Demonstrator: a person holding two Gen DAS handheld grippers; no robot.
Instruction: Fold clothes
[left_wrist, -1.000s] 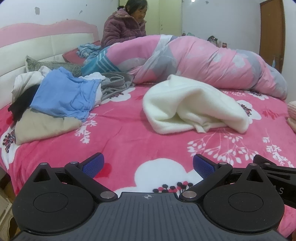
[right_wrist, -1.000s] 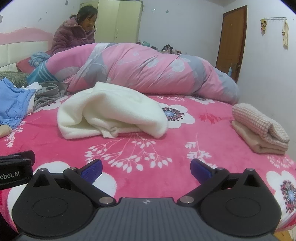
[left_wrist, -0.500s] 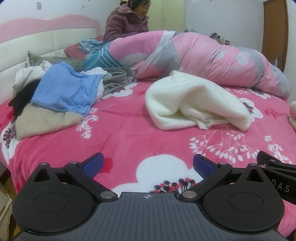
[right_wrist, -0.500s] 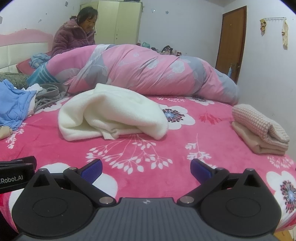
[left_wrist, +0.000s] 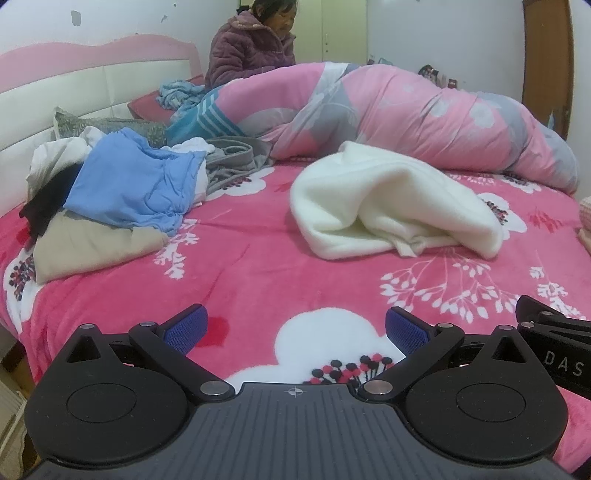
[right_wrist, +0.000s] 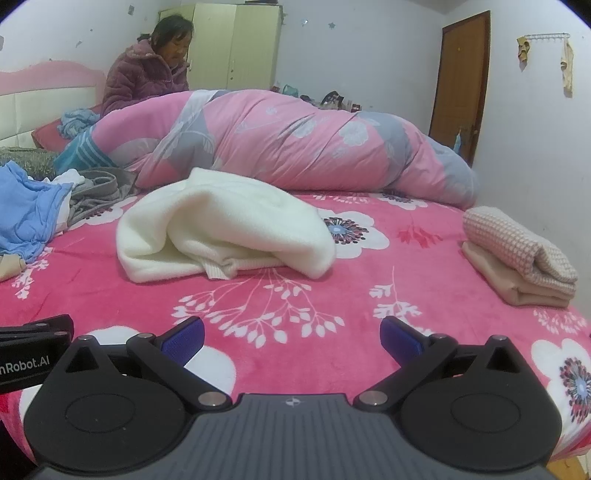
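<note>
A crumpled cream fleece garment (left_wrist: 388, 206) (right_wrist: 225, 229) lies in the middle of the pink flowered bed (left_wrist: 258, 273) (right_wrist: 369, 295). My left gripper (left_wrist: 293, 330) is open above the bed's near edge, well short of the garment, with nothing between its blue pads. My right gripper (right_wrist: 291, 336) is open too, to the right of the left one and also short of the garment. A pile of unfolded clothes with a blue top (left_wrist: 129, 184) (right_wrist: 26, 210) sits at the left. Two folded items, a pink waffle one on a beige one (right_wrist: 517, 254), lie at the right.
A rolled pink and grey duvet (left_wrist: 406, 114) (right_wrist: 295, 144) runs across the far side of the bed. A person in a purple padded jacket (left_wrist: 251, 48) (right_wrist: 147, 77) sits behind it near the pink headboard (left_wrist: 92, 77). A brown door (right_wrist: 461, 81) stands at the right wall.
Both grippers have edged forward and slightly up toward the cream garment, which now looks a little larger. Both stay open. The clothes have not moved.
</note>
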